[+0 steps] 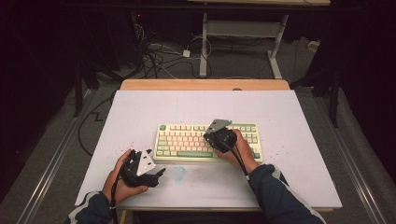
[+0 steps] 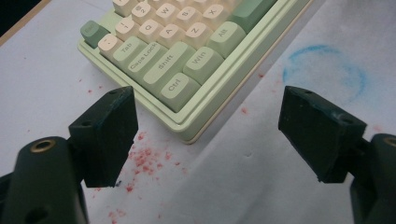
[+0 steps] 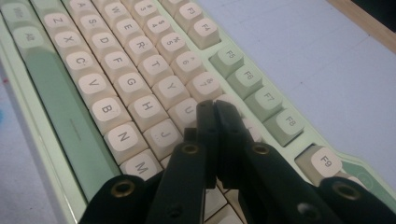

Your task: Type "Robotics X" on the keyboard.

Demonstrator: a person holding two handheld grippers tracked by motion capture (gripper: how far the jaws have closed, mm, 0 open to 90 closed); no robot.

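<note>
Pale green plastic keyboard with cream keycaps [image 1: 208,141] lies mid-bench on the white-covered bench [image 1: 289,121]. Right claw [image 3: 215,109] pinched closed, empty, tips over the U/I keys. Left claw [image 2: 208,133] gaping wide, empty, just off the keyboard's Ctrl corner, near a blue ring stain [image 2: 324,70].

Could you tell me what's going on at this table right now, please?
A person is working a green-and-cream keyboard with two handheld grippers. The right gripper has its jaws shut together, tips down over the keys around U and I, as if pressing one. The left gripper is open with nothing between its jaws, facing the keyboard's Ctrl corner above the white table cover, which carries red specks and a blue ring mark.
</note>
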